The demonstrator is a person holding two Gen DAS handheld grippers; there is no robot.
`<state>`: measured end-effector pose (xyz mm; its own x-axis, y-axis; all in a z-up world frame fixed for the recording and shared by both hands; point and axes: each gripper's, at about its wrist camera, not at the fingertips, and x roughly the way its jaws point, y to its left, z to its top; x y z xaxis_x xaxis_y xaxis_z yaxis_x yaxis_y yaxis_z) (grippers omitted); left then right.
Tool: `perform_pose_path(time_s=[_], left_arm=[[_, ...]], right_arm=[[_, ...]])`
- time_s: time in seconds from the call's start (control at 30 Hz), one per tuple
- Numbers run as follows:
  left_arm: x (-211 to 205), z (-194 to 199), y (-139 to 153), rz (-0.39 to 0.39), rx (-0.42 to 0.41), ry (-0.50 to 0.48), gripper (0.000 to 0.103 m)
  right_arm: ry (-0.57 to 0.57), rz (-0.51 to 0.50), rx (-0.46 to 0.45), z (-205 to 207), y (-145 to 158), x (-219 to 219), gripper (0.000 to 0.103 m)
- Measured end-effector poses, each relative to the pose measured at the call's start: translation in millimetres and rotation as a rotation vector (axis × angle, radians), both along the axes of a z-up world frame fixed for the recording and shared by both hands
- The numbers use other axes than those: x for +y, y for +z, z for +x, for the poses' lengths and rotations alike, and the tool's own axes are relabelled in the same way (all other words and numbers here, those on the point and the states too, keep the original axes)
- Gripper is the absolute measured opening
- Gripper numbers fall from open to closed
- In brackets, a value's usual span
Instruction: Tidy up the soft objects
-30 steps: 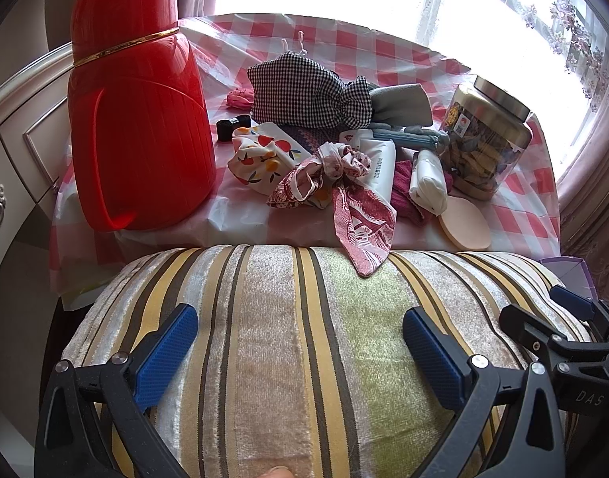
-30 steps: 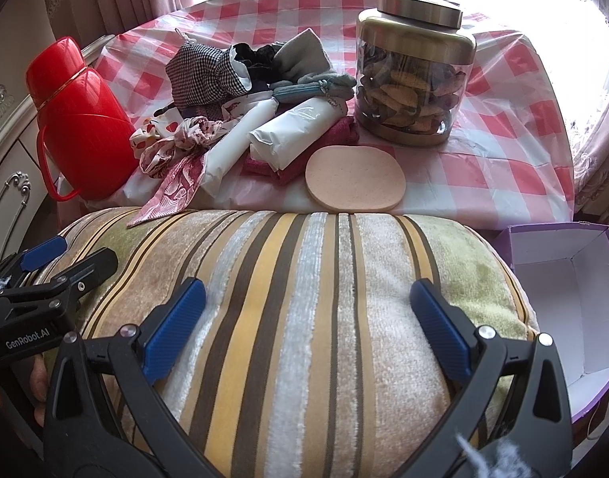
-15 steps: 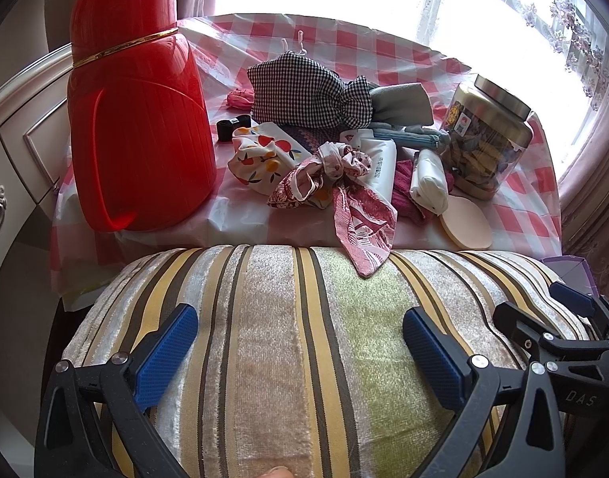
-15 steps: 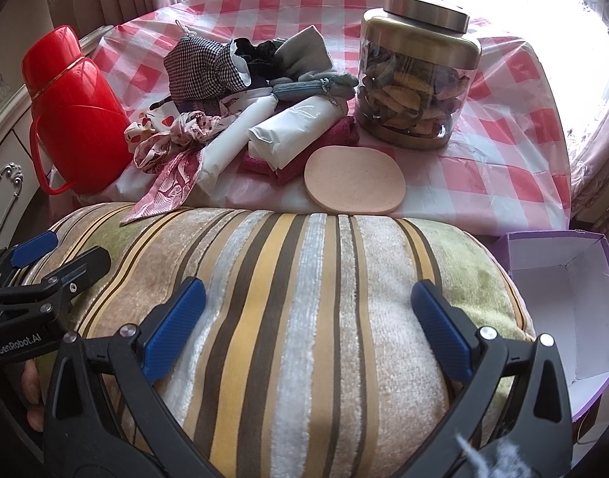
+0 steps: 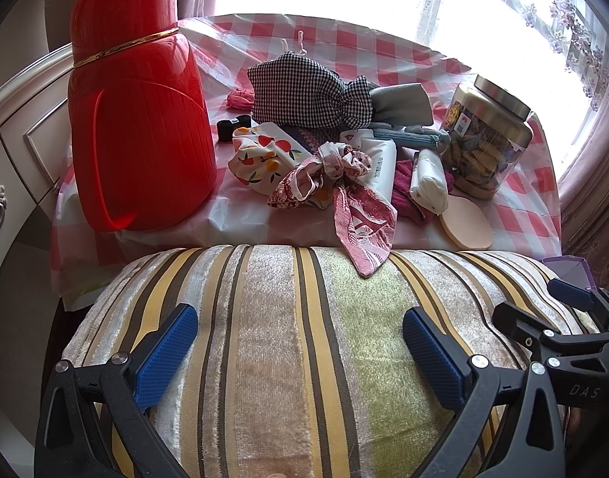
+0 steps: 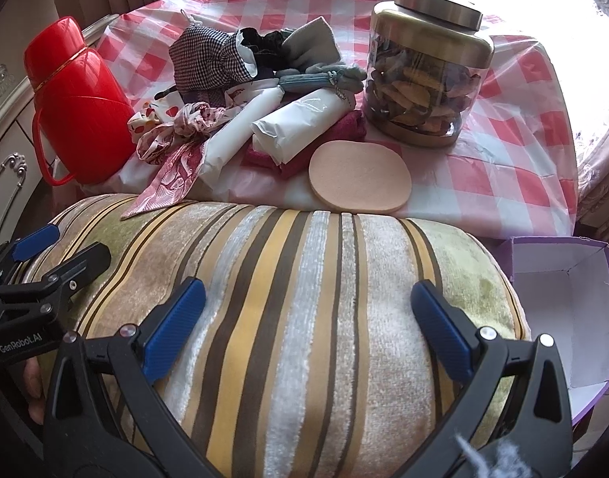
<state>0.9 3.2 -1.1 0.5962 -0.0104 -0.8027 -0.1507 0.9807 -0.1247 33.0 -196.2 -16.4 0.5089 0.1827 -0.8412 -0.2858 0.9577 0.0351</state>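
Note:
A large striped velvet cushion (image 5: 304, 350) (image 6: 304, 318) fills the foreground of both views, its far edge against the table. My left gripper (image 5: 298, 318) straddles its left part, jaws spread wide, blue pads pressed into the fabric. My right gripper (image 6: 308, 314) straddles the right part the same way and is open too. On the table lie a red-patterned scarf (image 5: 336, 183) with its tail draped over the cushion, a fruit-print pouch (image 5: 260, 155), a checked cloth bag (image 5: 304, 91), white rolled packs (image 6: 300, 123) and a round beige pad (image 6: 360, 177).
A tall red thermos (image 5: 137, 119) stands on the left of the checked tablecloth (image 6: 503, 167). A lidded glass jar (image 6: 424, 75) stands at the right. An open purple box (image 6: 563, 310) sits low, right of the cushion. A white drawer cabinet (image 5: 13, 167) is at the left.
Both views have shifted only slightly against the table. The cushion stays in the same place between both pairs of fingers, and the jaws have not changed width.

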Motion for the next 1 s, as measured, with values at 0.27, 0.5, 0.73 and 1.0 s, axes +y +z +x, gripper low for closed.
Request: perform_pose_path(time_s=[0.27, 0.5, 0.73, 1.0], left_arm=[[3, 4, 2, -0.043, 0.035, 0.006, 0.103], [-1, 14, 4, -0.023, 0.062, -0.018, 0.103], [6, 46, 10, -0.124, 0.065, -0.016, 0.097], [-4, 98, 27, -0.178, 0.02, -0.096, 0.069]], right_arm=[[0.106, 0.047, 0.067, 16, 2, -6, 0.103], [0.119, 0.018, 0.098, 37, -2, -2, 0.103], [0.06, -0.002, 0.12, 65, -5, -10, 0.103], [0.028, -0.011, 0.033, 99, 11, -2, 0.103]])
